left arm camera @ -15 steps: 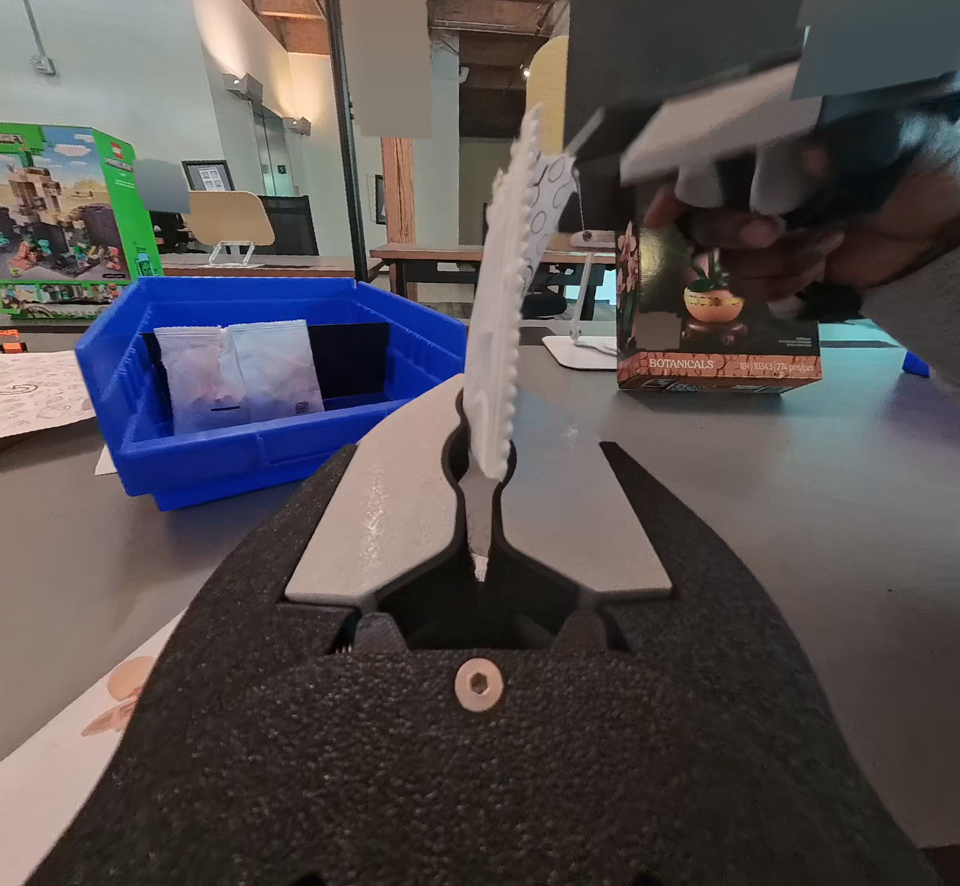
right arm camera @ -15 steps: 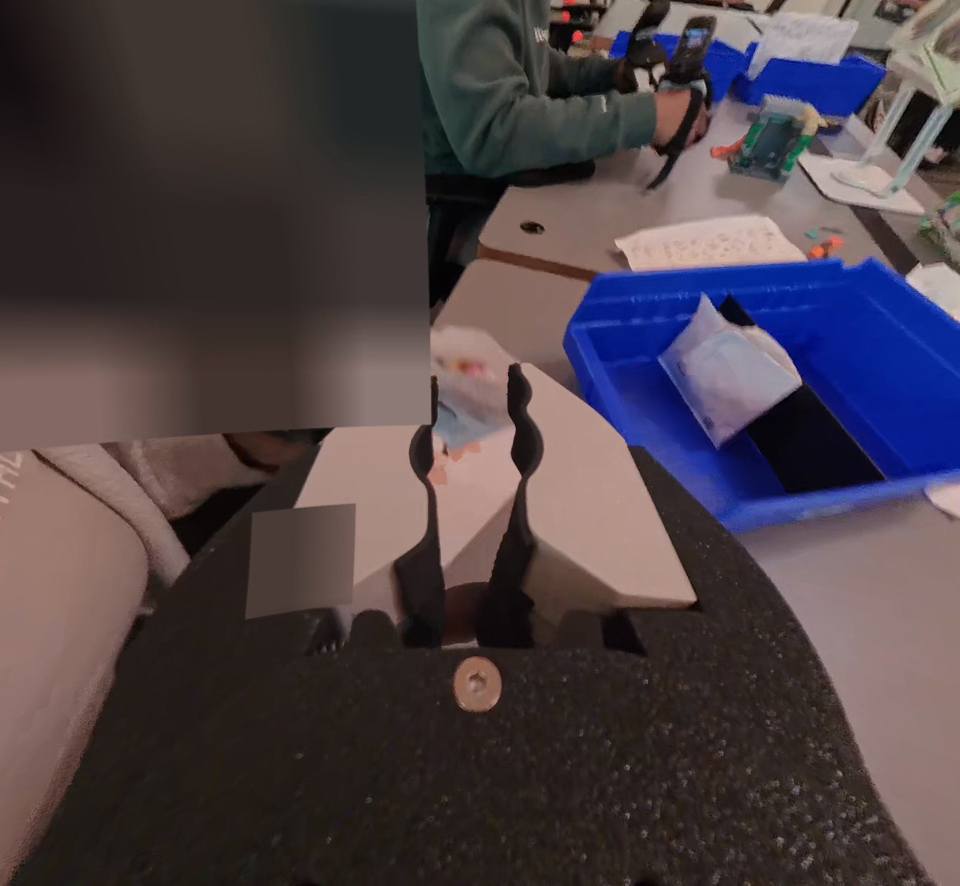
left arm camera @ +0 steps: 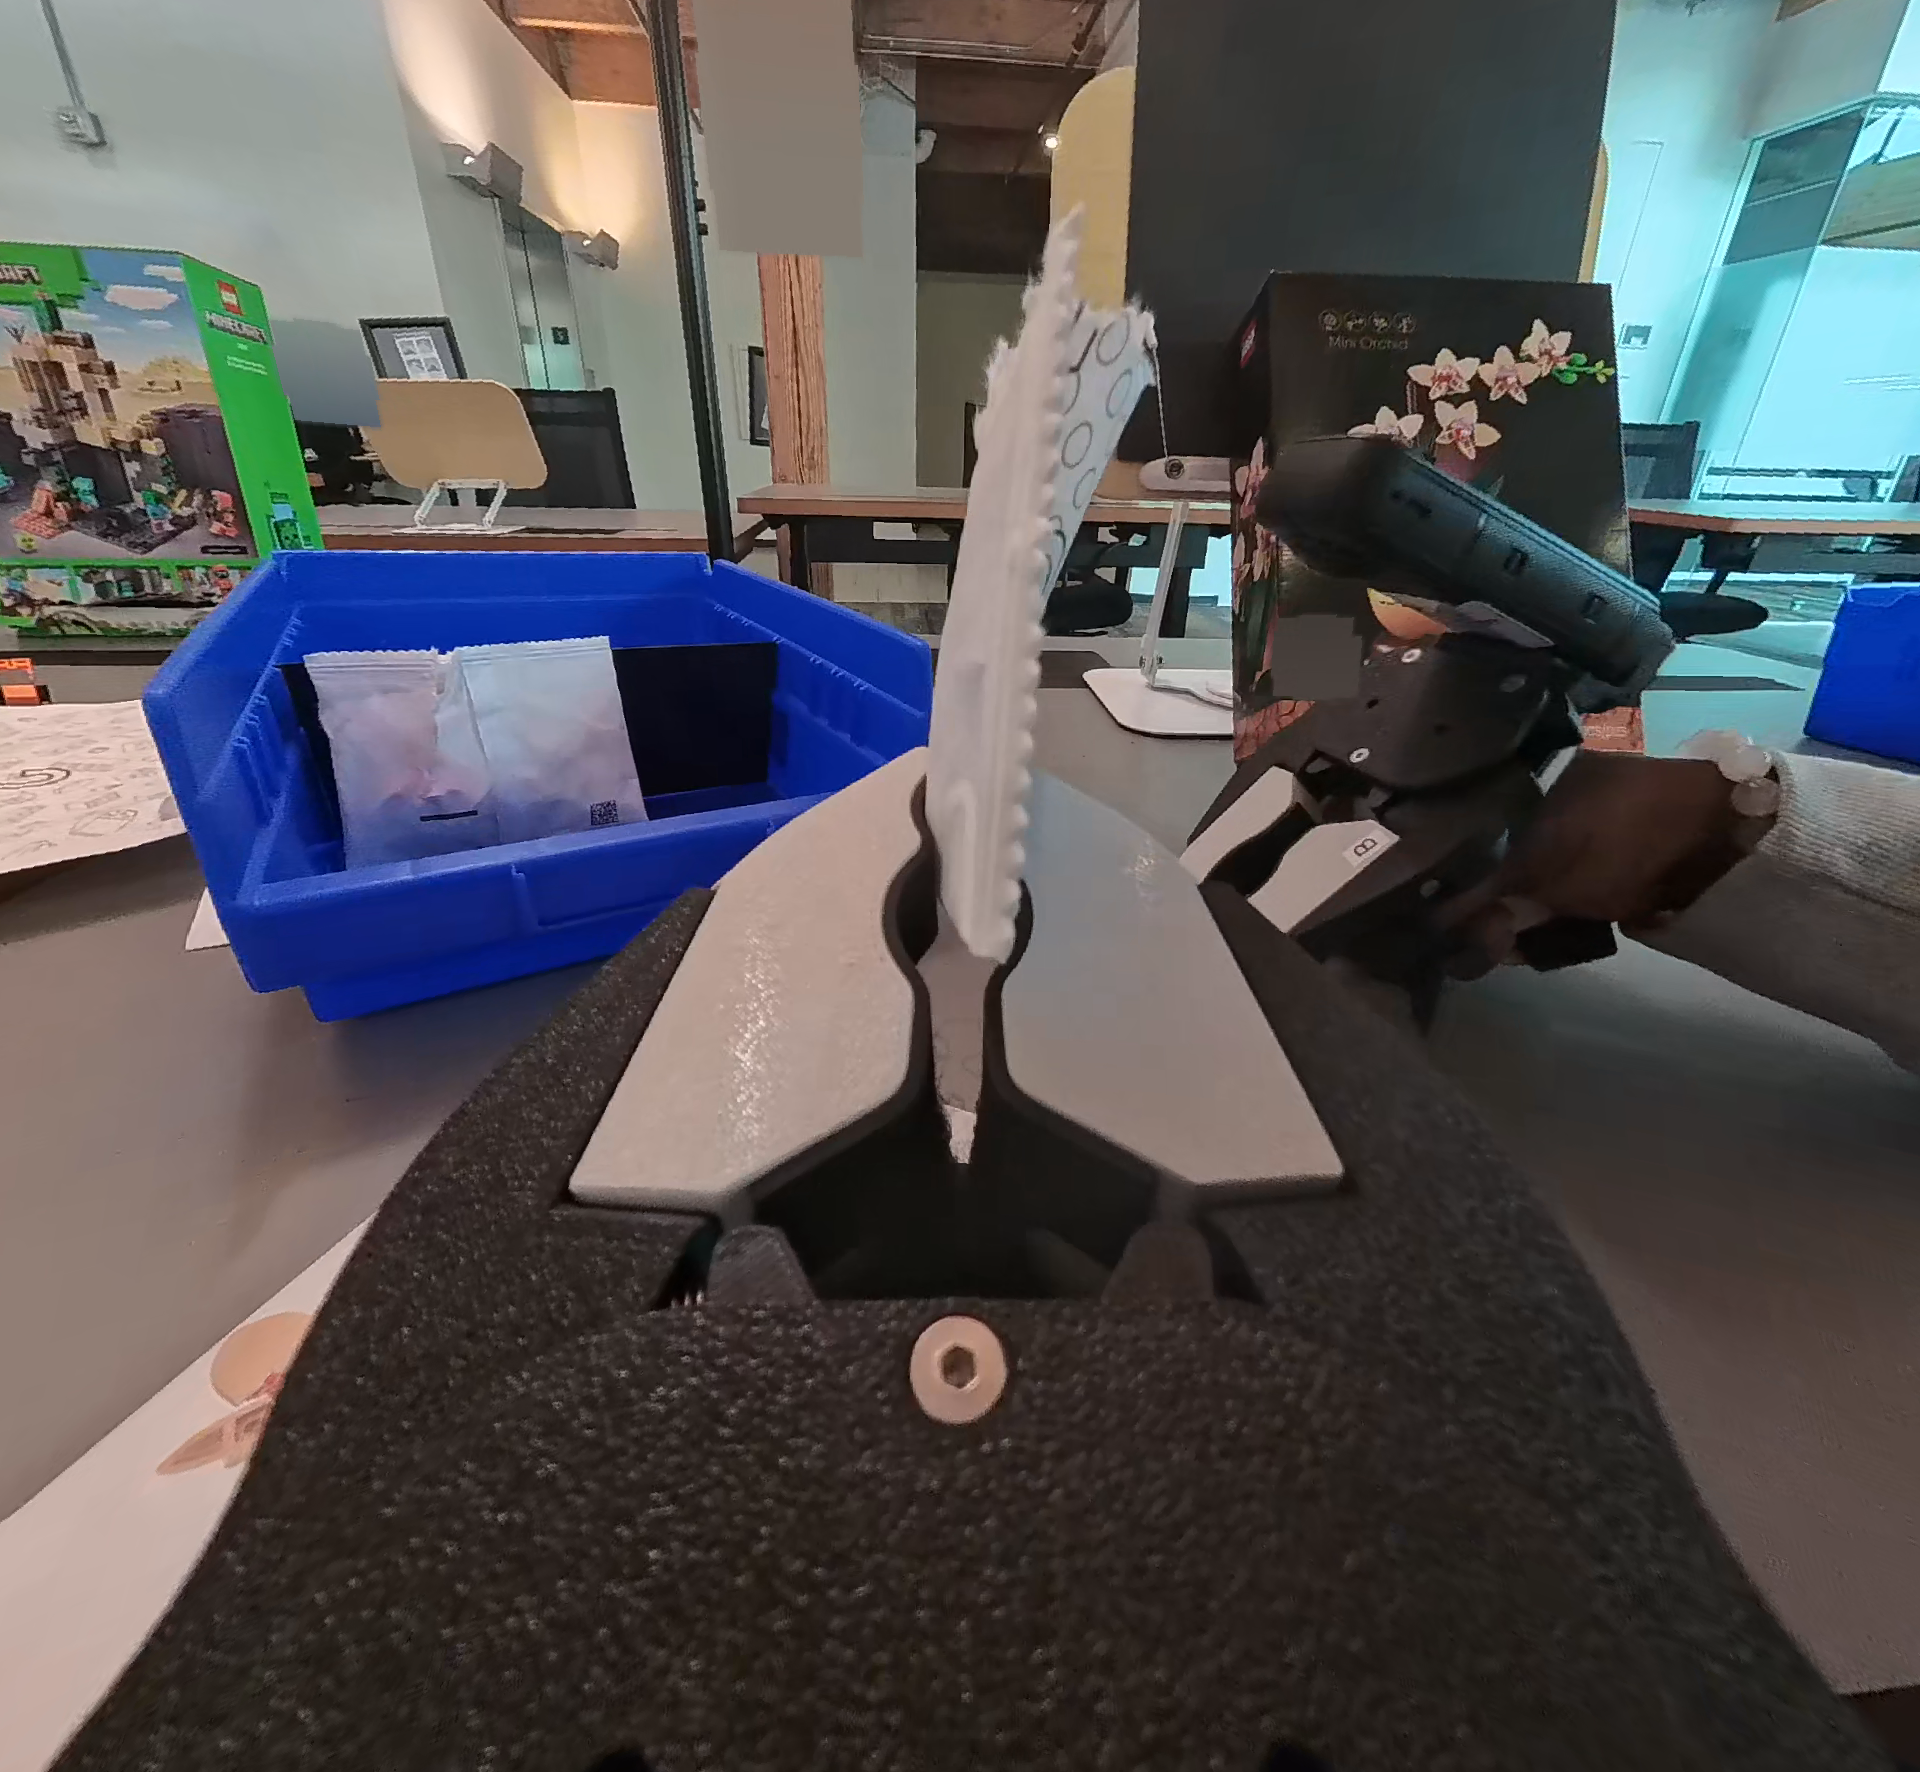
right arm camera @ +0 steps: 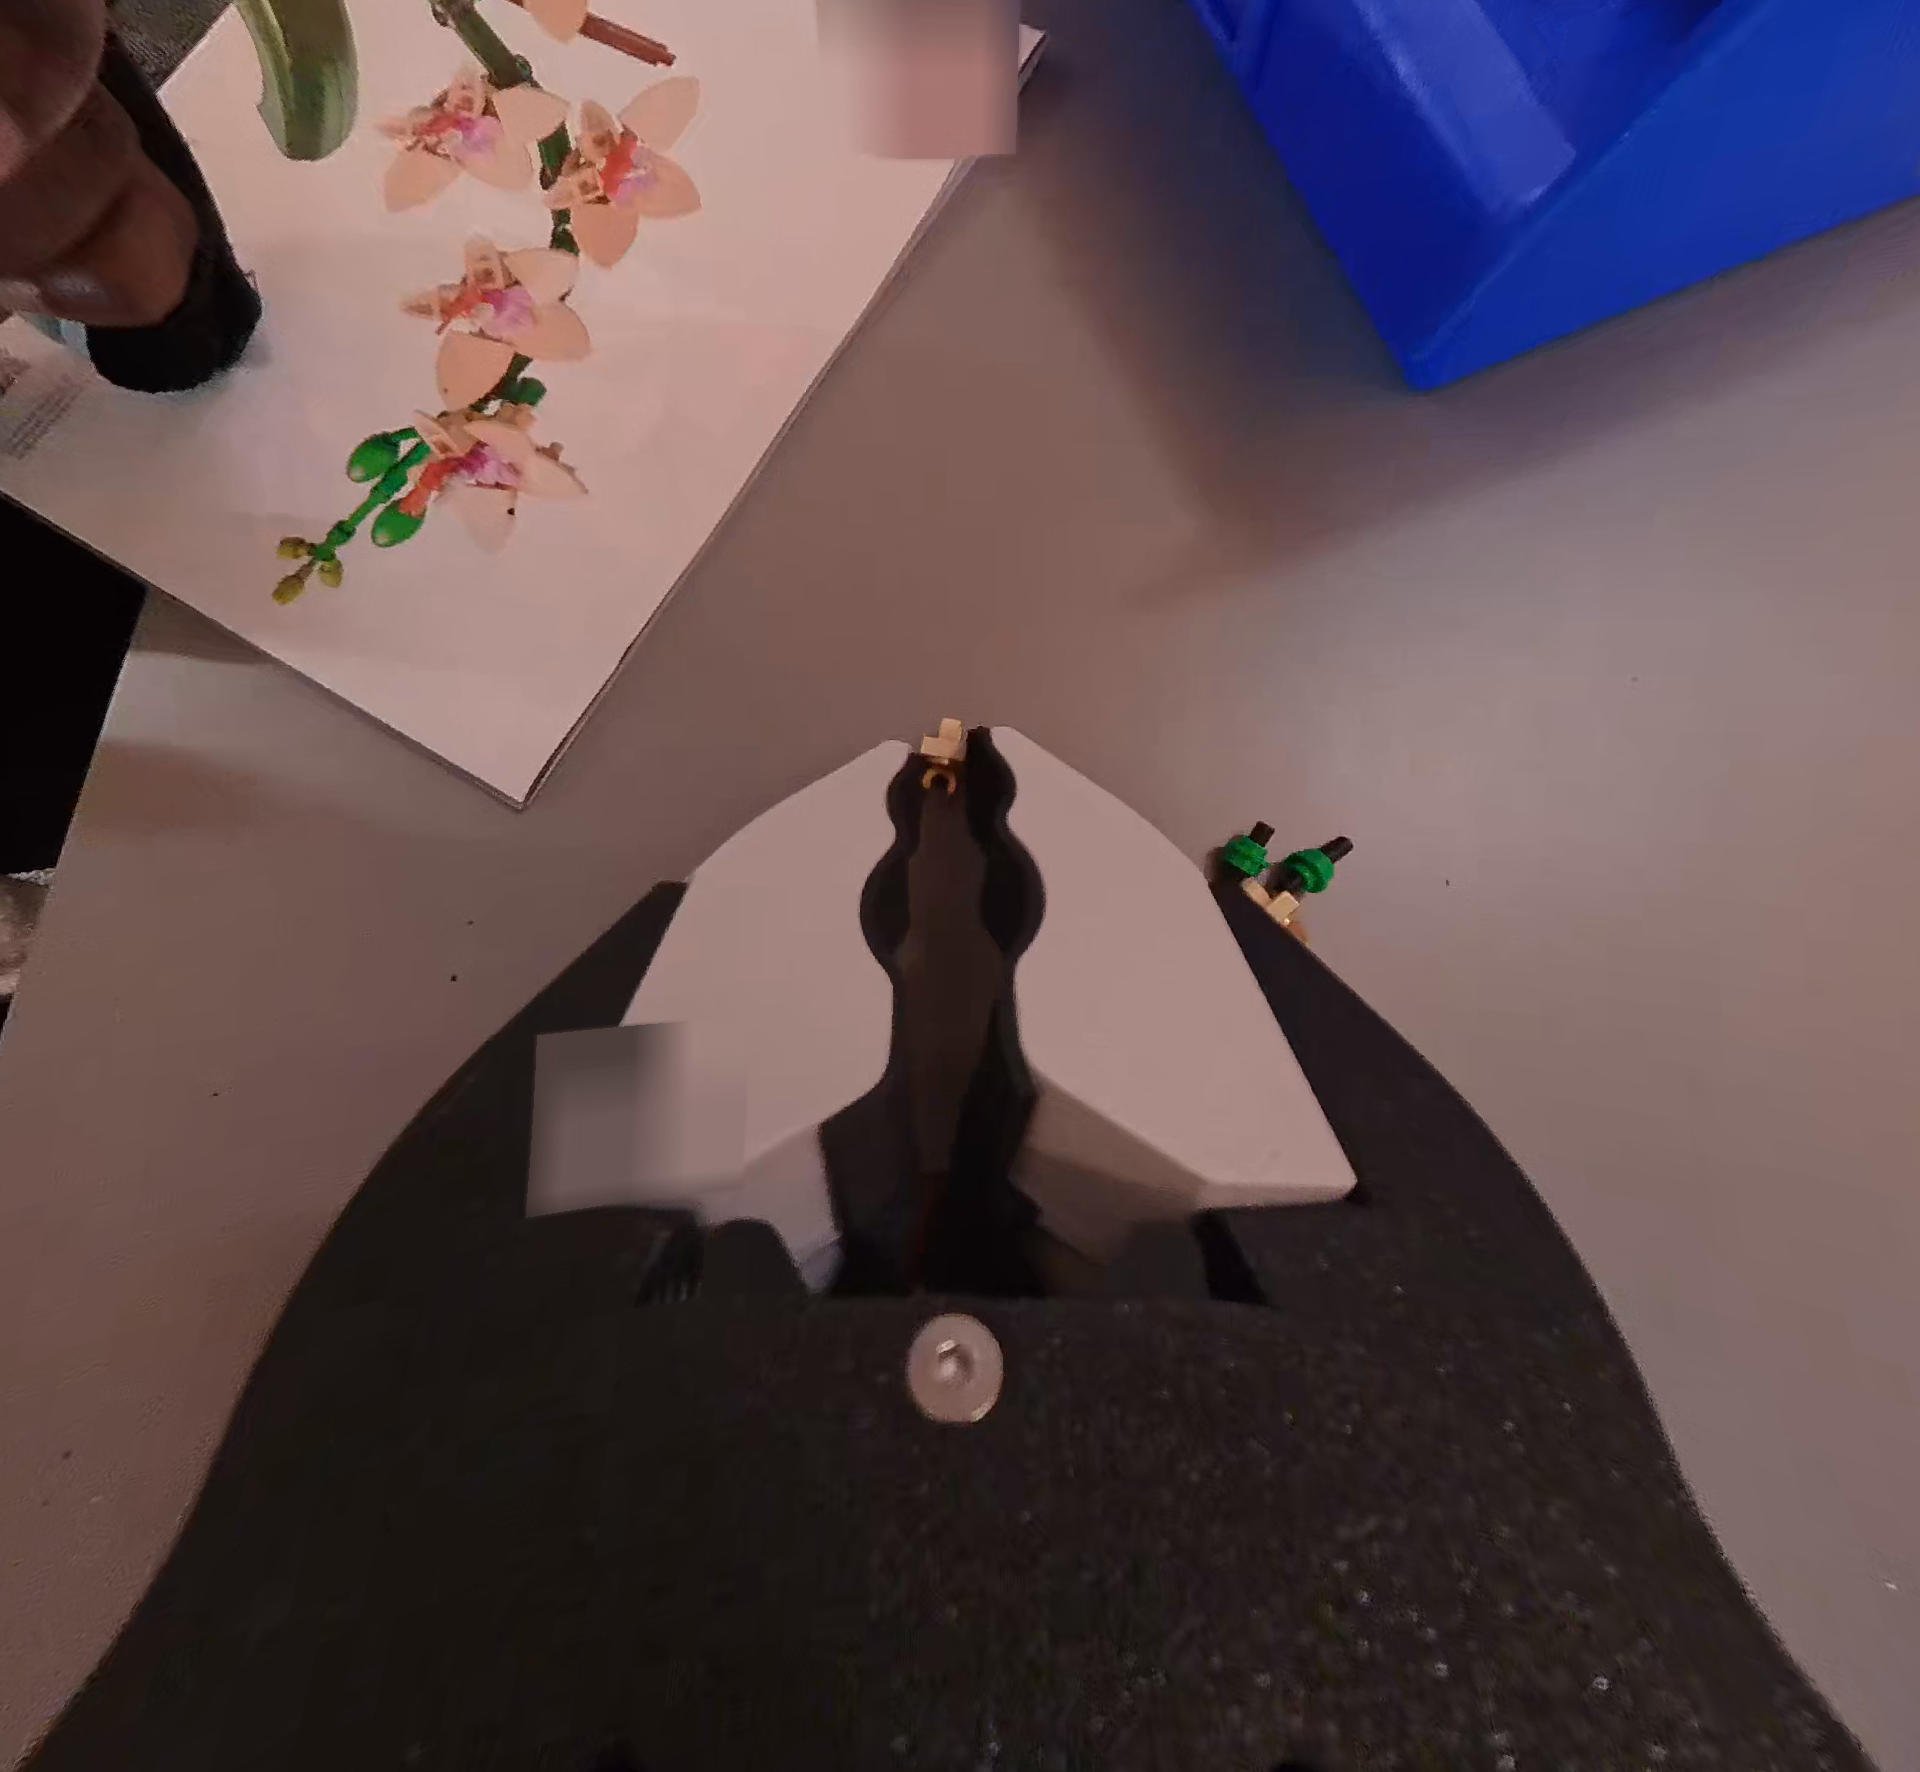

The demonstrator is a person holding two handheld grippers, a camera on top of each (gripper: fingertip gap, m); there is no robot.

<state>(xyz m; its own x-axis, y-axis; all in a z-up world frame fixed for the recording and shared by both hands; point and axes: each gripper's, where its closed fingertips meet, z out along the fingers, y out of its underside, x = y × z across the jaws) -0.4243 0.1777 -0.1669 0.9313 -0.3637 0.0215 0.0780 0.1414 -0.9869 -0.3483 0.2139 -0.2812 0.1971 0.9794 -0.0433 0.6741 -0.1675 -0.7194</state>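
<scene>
Sitting on the grey table [left arm camera: 312, 1099], the blue bin [left arm camera: 540, 901] holds two white bags [left arm camera: 478, 746] that lean on a black divider [left arm camera: 696, 714] inside it. The left gripper [left arm camera: 971, 953] has its jaws pressed shut on a thin white paper bag [left arm camera: 997, 683] with a zigzag edge; the bag stands up tall, just right of the bin. A dark box with flowers on it [left arm camera: 1455, 392] stands behind, and a green box [left arm camera: 135, 434] stands far to the left.

The right gripper [right arm camera: 961, 751] points down at the table with its jaws nearly closed, pinching a tiny tan piece [right arm camera: 945, 743] at the tips. Small green pieces [right arm camera: 1283, 865] lie just beside its right finger. A booklet with flower pictures [right arm camera: 727, 268] lies to the left, its corner near the gripper. The bin's corner [right arm camera: 1507, 216] is up to the right, with bare grey table between.

Half a second ago the right gripper was up high beside the paper bag, with its jaws farther apart. The left gripper has kept its hold.
</scene>
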